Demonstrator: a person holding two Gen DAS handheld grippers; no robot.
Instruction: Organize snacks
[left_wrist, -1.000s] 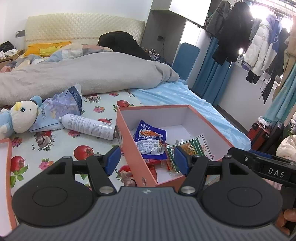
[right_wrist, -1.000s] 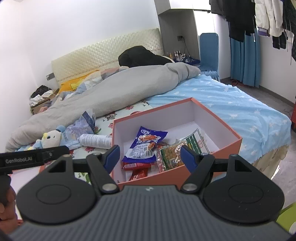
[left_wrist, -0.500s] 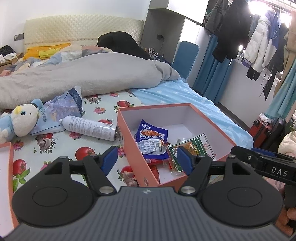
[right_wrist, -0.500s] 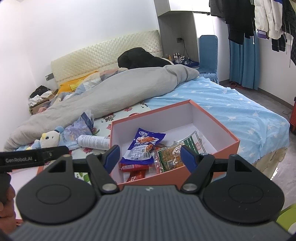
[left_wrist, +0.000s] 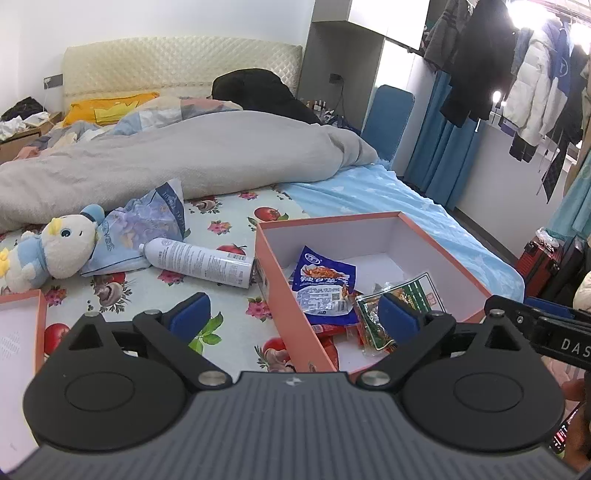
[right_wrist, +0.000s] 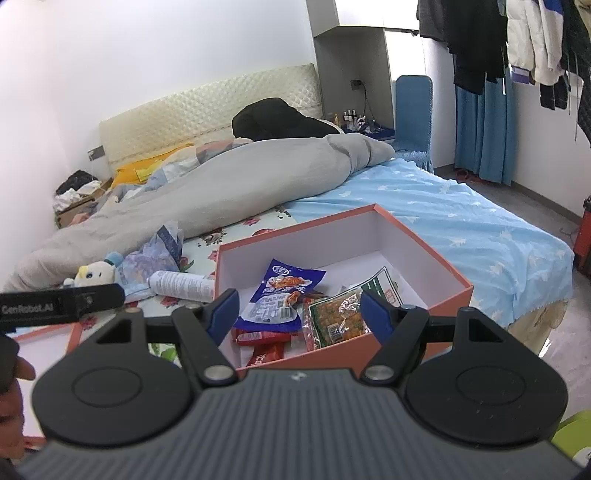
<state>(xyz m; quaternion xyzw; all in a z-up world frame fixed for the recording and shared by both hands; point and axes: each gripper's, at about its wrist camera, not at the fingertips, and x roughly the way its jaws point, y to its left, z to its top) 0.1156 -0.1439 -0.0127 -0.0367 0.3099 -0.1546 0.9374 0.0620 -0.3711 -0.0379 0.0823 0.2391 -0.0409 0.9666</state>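
At the far left of my left view, the box lid (left_wrist: 20, 332) is lying on the fruit-print sheet (left_wrist: 229, 229), just beside my left gripper (left_wrist: 293, 308). Past it the plush toy (left_wrist: 55, 247) is resting against a crumpled blue bag (left_wrist: 147, 221), with a white spray bottle (left_wrist: 201, 262) lying on its side next to them, its end close to the wall of the orange box (left_wrist: 280, 280).

My left gripper is opening its jaws; a second ago they were standing noticeably narrower. Nothing is between them, and the box's near left wall is showing in the gap. My right gripper (right_wrist: 299, 314) is opening too, though less far, and it is also empty, hovering over the near edge of the box.

The snacks are already sitting inside the box: the blue snack packet (right_wrist: 282, 299) leaning toward the left side, red packets (right_wrist: 264, 347) lying below it near the front wall, and the clear green-edged packet (right_wrist: 343, 314) lying to its right. The right half of the box is looking bare.

I am judging that, with both grippers spreading while holding nothing, I am either finishing a drop-off or readying for another grasp. No loose snack is showing on the bed outside the box, so fitting the lid may be what is coming.
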